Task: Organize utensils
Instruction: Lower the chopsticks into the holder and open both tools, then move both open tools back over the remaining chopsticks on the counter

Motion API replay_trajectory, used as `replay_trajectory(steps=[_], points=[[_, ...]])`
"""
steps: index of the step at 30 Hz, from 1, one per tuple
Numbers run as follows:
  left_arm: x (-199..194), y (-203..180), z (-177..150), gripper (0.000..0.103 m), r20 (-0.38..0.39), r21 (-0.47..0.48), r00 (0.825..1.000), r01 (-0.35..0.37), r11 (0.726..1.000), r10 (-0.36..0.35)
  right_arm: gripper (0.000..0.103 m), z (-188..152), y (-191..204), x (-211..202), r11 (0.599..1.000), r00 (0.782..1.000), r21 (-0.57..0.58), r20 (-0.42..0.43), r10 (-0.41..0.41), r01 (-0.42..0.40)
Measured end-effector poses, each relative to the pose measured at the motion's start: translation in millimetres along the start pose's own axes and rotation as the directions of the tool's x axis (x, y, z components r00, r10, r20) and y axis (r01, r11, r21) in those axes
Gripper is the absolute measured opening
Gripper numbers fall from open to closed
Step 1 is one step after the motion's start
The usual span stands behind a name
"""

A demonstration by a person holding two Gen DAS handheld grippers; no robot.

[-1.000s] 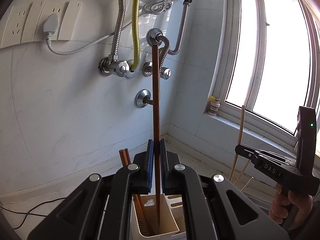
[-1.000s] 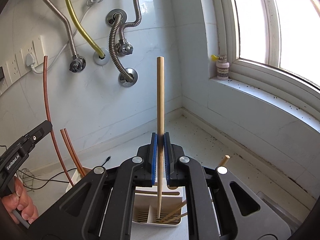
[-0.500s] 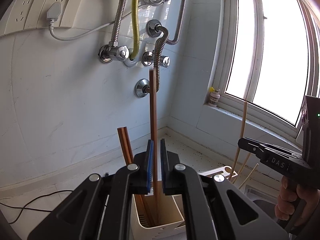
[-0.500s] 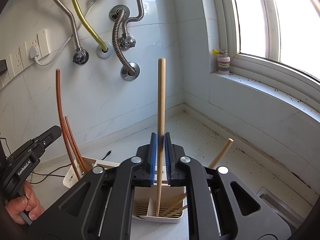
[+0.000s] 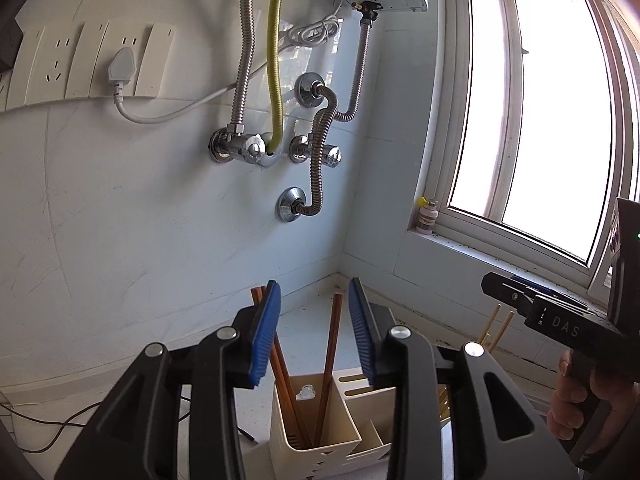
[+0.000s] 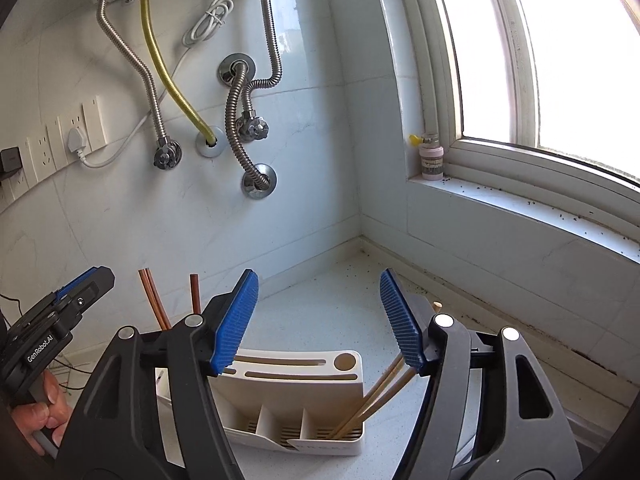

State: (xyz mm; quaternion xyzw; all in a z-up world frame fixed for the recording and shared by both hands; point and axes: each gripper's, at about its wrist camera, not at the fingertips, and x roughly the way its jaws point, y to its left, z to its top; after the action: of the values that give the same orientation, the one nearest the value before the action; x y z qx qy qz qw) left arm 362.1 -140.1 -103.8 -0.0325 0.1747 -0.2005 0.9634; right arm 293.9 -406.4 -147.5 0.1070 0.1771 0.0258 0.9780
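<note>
A cream utensil holder with several compartments stands on the counter. Three dark brown chopsticks stand in its left compartment. Light wooden chopsticks lean in its right compartment. My left gripper is open and empty just above the brown chopsticks; it also shows at the left of the right wrist view. My right gripper is open wide and empty above the holder; it also shows at the right of the left wrist view.
A tiled wall with metal hoses and valves rises behind the counter. Sockets with a white plug are at upper left. A windowsill with a small bottle is on the right. Dark cables lie at left.
Both grippers opened. The brown chopstick dropped from the left one into the left compartment, the light chopstick from the right one into the right compartment. Both grippers rose.
</note>
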Motion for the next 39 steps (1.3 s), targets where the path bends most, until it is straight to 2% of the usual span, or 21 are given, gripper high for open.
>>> replay_trajectory(steps=[2,4,8,10,12,16,18,23,30,39], points=[[-8,2,3,0.059,0.022,-0.005,0.999,-0.026,1.0,0.026,0.061,2,1,-3,1.0,1.0,0.0,0.003,0.007,-0.007],[-14,4,6,0.06,0.029,-0.01,0.999,-0.034,0.999,0.034,0.062,4,3,-7,1.0,1.0,-0.006,0.015,0.004,-0.004],[-32,6,13,0.081,0.075,-0.008,0.995,-0.066,0.998,0.067,0.071,9,5,-16,1.0,0.999,0.004,0.036,0.01,-0.01],[-41,10,16,0.084,0.088,-0.02,0.994,-0.07,0.997,0.071,0.073,11,7,-21,1.0,0.998,0.01,0.056,0.022,-0.023],[-49,13,19,0.091,0.093,-0.037,0.993,-0.068,0.997,0.072,0.076,14,9,-26,1.0,0.997,0.013,0.068,0.027,-0.028],[-65,18,22,0.095,0.11,-0.037,0.99,-0.084,0.996,0.088,0.08,18,16,-33,0.999,0.995,0.014,0.089,0.043,-0.044],[-72,21,23,0.097,0.116,-0.037,0.988,-0.098,0.994,0.102,0.087,19,22,-37,0.998,0.993,0.012,0.1,0.054,-0.056],[-97,34,27,0.098,0.151,-0.064,0.979,-0.127,0.99,0.135,0.094,21,40,-46,0.996,0.988,-0.011,0.125,0.092,-0.092],[-126,57,27,0.098,0.157,-0.069,0.967,-0.19,0.979,0.199,0.094,26,70,-53,0.986,0.976,-0.022,0.137,0.168,-0.166],[-174,97,21,0.098,0.154,-0.127,0.932,-0.311,0.942,0.328,0.094,23,129,-49,0.955,0.949,-0.078,0.113,0.294,-0.287]])
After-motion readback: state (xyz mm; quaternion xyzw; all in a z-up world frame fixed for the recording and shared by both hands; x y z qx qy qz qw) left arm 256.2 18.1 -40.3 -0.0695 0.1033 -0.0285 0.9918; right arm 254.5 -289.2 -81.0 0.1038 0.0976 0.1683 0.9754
